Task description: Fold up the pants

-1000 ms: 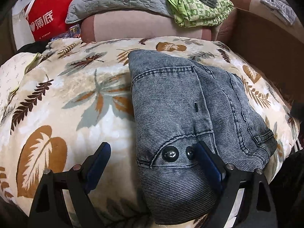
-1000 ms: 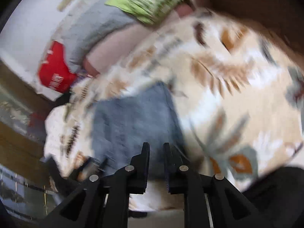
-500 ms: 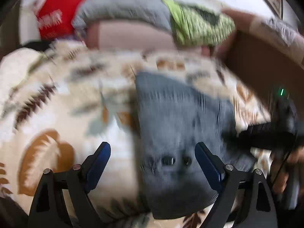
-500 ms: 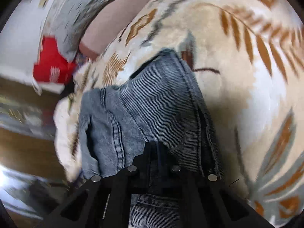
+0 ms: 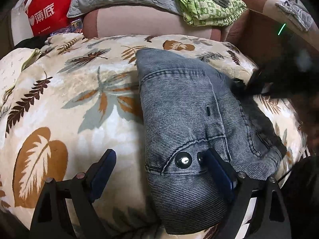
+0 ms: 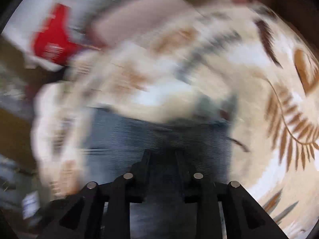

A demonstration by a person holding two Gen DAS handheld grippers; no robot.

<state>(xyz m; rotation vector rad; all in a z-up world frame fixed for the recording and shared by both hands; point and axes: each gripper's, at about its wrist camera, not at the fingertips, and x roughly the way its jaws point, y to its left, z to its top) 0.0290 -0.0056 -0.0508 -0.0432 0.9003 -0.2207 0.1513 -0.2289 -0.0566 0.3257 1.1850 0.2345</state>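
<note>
Right tool (image 6: 161,155) opening over folded jeans (image 6: 159,137), no longer clenched; left tool (image 5: 159,159) still wide.

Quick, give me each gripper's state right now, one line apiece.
Left gripper: open wide, holding nothing; its right finger rests on the folded grey-blue denim pants.
Right gripper: jaws opening over the pants, nothing visibly clamped; picture blurred.

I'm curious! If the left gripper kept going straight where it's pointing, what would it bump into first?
Probably the folded jeans. The left gripper stands open just above them, pointing down at their buttoned end, though how close is unclear.
</note>
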